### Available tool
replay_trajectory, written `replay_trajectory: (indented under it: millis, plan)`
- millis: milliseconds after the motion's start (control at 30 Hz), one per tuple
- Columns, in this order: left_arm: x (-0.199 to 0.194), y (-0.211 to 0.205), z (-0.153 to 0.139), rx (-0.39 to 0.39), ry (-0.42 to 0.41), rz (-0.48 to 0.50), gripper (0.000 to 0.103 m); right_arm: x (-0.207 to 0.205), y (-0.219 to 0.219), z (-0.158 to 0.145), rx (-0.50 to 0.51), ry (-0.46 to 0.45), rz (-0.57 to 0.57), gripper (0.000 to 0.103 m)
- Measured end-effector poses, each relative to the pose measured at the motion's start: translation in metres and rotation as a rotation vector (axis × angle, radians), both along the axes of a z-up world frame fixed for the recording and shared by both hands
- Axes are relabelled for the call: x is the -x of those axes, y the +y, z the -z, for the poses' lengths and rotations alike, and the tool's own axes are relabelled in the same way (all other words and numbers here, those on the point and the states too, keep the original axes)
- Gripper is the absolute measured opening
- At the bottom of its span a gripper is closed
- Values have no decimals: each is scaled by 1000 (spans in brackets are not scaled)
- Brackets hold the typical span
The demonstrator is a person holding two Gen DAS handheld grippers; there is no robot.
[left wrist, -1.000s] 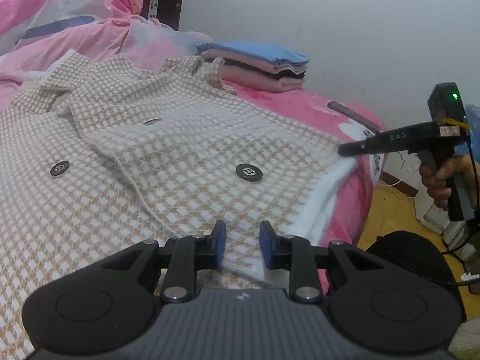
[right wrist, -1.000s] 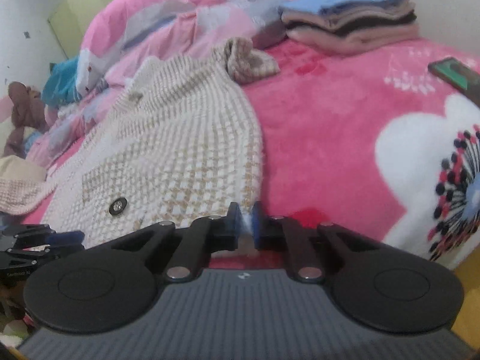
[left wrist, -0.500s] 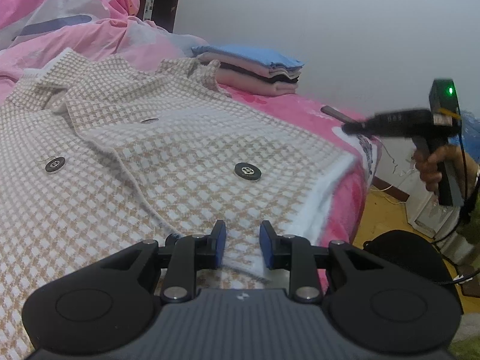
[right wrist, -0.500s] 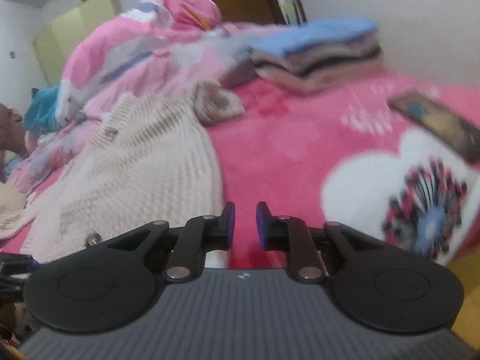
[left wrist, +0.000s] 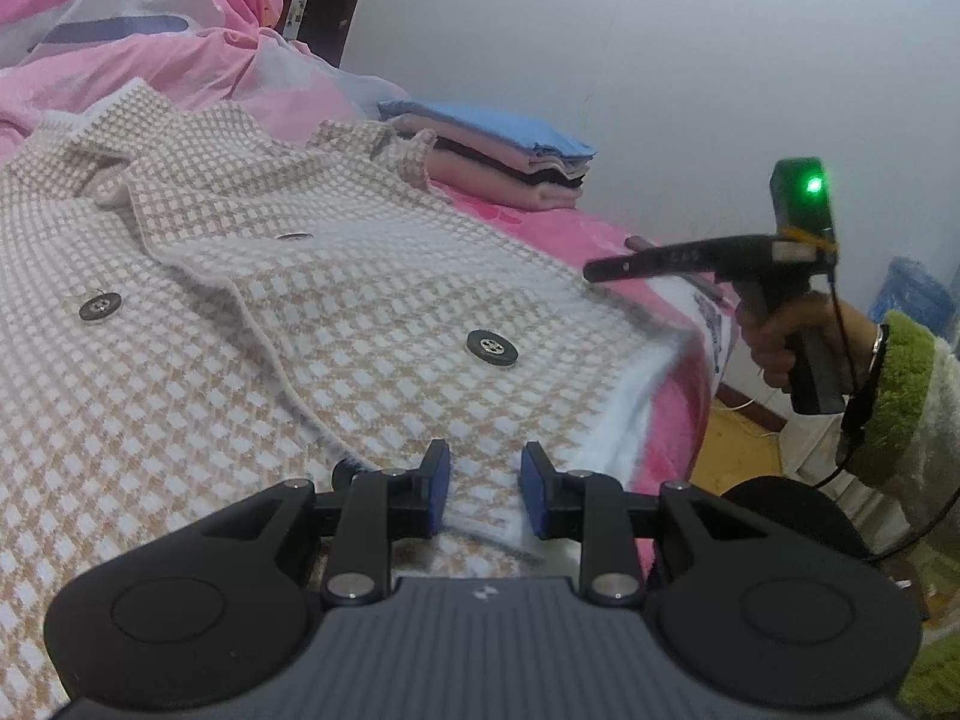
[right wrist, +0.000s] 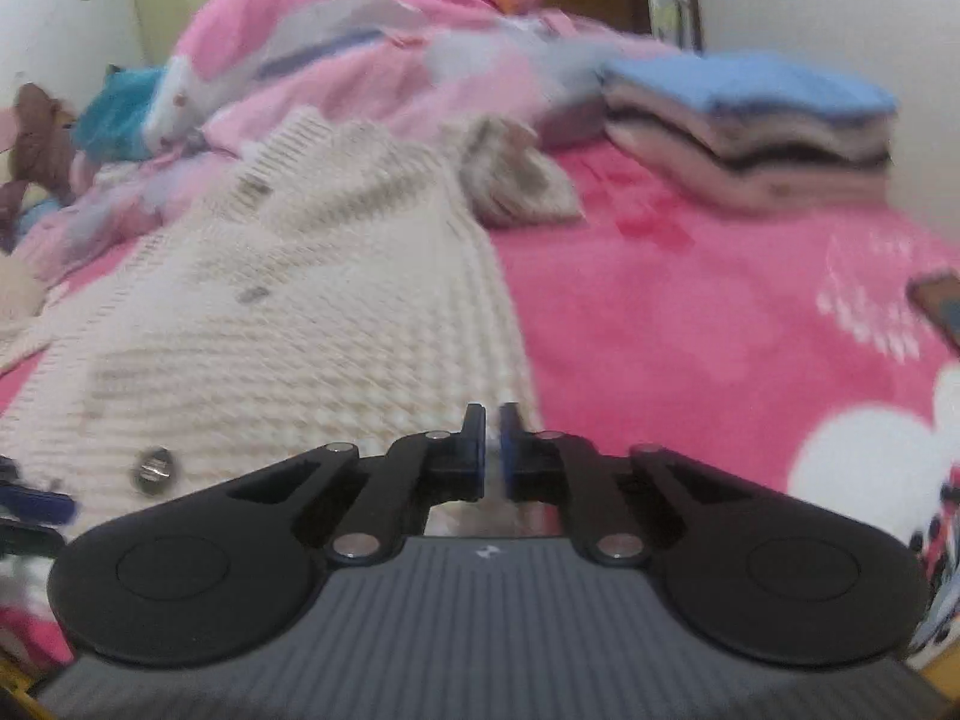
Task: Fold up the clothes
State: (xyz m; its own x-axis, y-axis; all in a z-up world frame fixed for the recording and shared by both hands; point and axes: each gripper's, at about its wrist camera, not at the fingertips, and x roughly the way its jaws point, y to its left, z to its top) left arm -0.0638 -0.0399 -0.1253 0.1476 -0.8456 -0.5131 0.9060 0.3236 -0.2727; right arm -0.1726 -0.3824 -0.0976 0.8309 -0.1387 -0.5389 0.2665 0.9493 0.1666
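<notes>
A cream and tan checked jacket (left wrist: 360, 324) with dark buttons lies front up on the pink bed. My left gripper (left wrist: 485, 492) sits at its near hem, and the hem's fabric fills the gap between the blue pads. In the left wrist view, my right gripper (left wrist: 594, 270) reaches in from the right to the jacket's side edge, where the cloth is blurred. The right wrist view shows that gripper (right wrist: 492, 450) with its pads nearly touching, a pale strip of the jacket (right wrist: 300, 330) edge between them. My left gripper (right wrist: 30, 510) shows at that view's left border.
A stack of folded clothes (left wrist: 498, 162) with a blue piece on top sits at the bed's far side by the wall. A pink quilt (left wrist: 120, 30) is heaped behind the jacket. A phone (right wrist: 939, 306) lies on the pink blanket (right wrist: 690, 330). The bed's edge drops to the floor (left wrist: 738, 444).
The right gripper opened off the hem's corner, lifted away, then came back onto the jacket's right edge and shut again. The left gripper stayed at the hem.
</notes>
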Motion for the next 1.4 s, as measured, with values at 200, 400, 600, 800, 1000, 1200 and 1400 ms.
replay_trajectory:
  millis: [200, 400, 600, 800, 1000, 1200, 1400]
  plan:
    - [-9, 6, 5, 41, 62, 5, 28, -43, 30, 9, -81, 48, -181, 3]
    - [-8, 7, 5, 51, 57, 7, 28, -51, -8, 10, -234, -14, 29, 0]
    - [-12, 9, 9, 73, 79, 11, 28, -56, 23, 3, -188, 30, -131, 6]
    - [-12, 8, 9, 74, 77, 11, 28, -71, -21, 12, -264, 22, 91, 2]
    - [-13, 10, 11, 86, 85, 12, 28, -75, -5, -2, -224, 6, 28, 8]
    - [-12, 10, 10, 86, 84, 12, 28, -91, -25, 11, -232, 59, 111, 7]
    - [-12, 10, 11, 87, 80, 13, 28, -82, -30, -7, -240, 10, 118, 11]
